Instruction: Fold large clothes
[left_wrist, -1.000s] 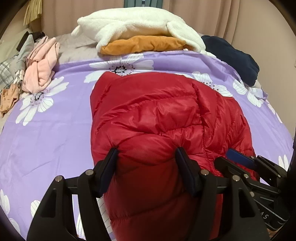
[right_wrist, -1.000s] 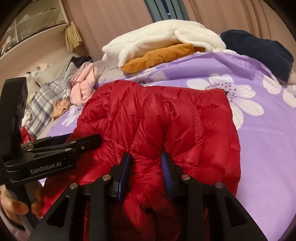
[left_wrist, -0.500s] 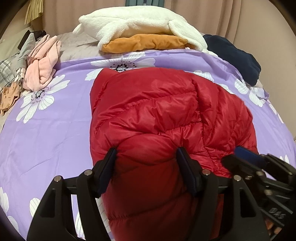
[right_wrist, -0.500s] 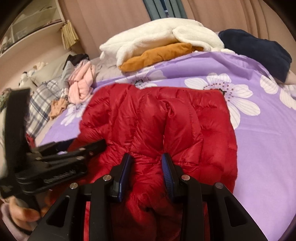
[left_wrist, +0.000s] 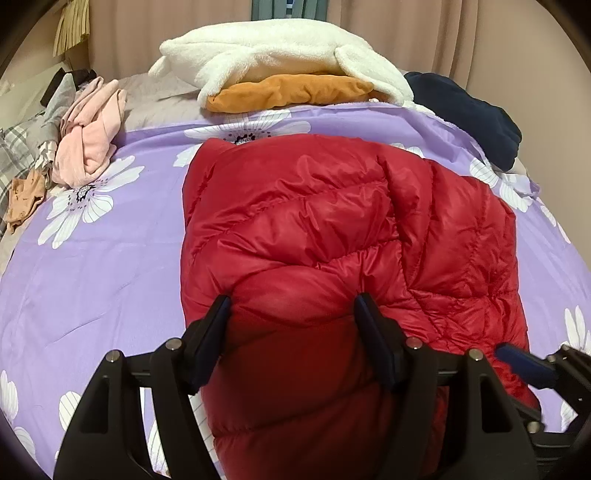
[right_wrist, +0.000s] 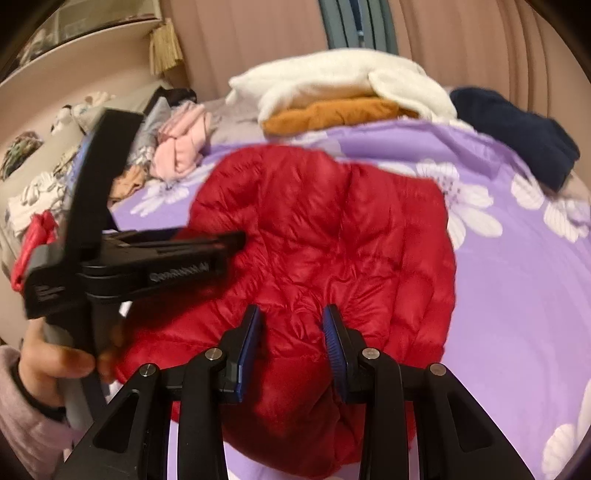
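Observation:
A red puffer jacket (left_wrist: 332, 229) lies folded on the purple flowered bedspread (left_wrist: 92, 258). It also shows in the right wrist view (right_wrist: 332, 236). My left gripper (left_wrist: 291, 314) is clamped on a thick puffy bundle at the jacket's near left edge, jaws wide around it. It appears from the side in the right wrist view (right_wrist: 221, 247). My right gripper (right_wrist: 291, 332) is shut on a bunch of the jacket's near right edge. Its blue-padded tip shows in the left wrist view (left_wrist: 524, 363).
A white fleece (left_wrist: 280, 62) over an orange garment (left_wrist: 291, 92) lies at the bed's far side. A navy garment (left_wrist: 469, 114) lies far right. Pink clothes (left_wrist: 88, 136) and plaid cloth (left_wrist: 18, 147) are piled far left. Curtains and a shelf (right_wrist: 74, 48) stand behind.
Both grippers have lifted and drawn back with the jacket's near edge. The left gripper has risen in the right wrist view, and the right gripper has slid toward the lower right in the left view.

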